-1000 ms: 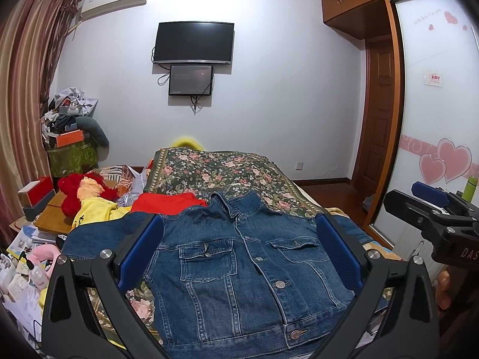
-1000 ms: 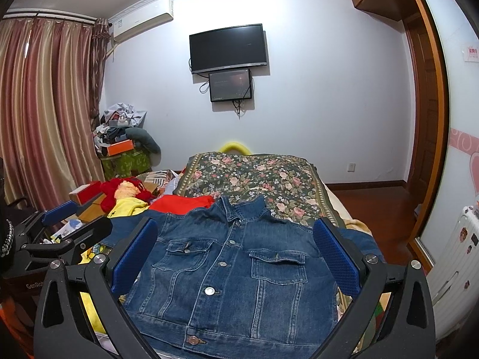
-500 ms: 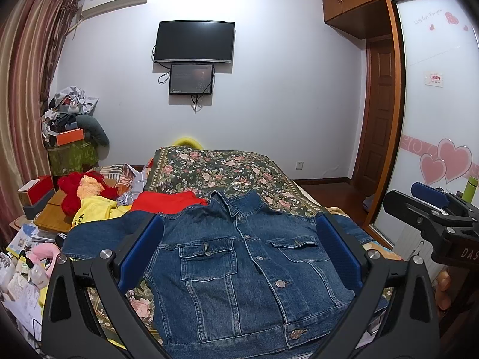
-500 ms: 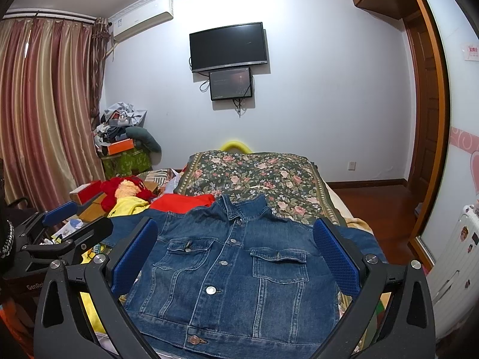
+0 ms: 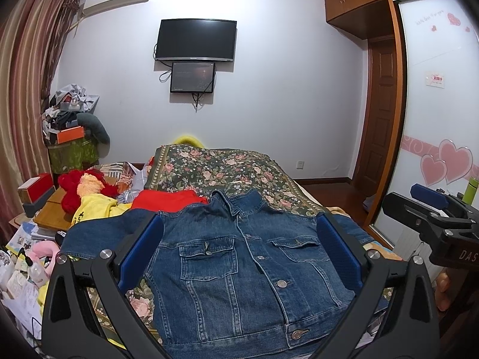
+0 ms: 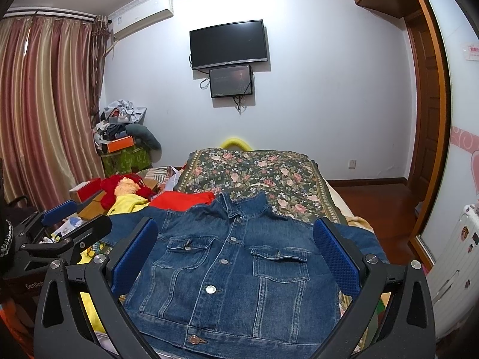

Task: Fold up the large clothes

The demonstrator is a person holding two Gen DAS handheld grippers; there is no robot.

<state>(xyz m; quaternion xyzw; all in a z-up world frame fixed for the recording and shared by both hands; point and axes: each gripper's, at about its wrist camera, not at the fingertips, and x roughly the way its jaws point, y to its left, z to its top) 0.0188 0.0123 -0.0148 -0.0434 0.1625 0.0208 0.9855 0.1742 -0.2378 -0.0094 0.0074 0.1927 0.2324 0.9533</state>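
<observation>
Both tongs hang wide and empty above the near hem – the left gripper point(image 5: 239, 257) and the right gripper point(image 6: 236, 254). The denim jacket point(image 5: 239, 269) lies flat, front up and buttoned, on the floral bedspread point(image 5: 227, 170), sleeves spread. Stiff denim may slip a shallow pinch, and the left sleeve, near the red garment point(image 5: 167, 200), could drag it along

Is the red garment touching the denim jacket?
Touching. In the left wrist view the denim jacket overlaps the red garment at its shoulder edge, no gap visible.
</observation>
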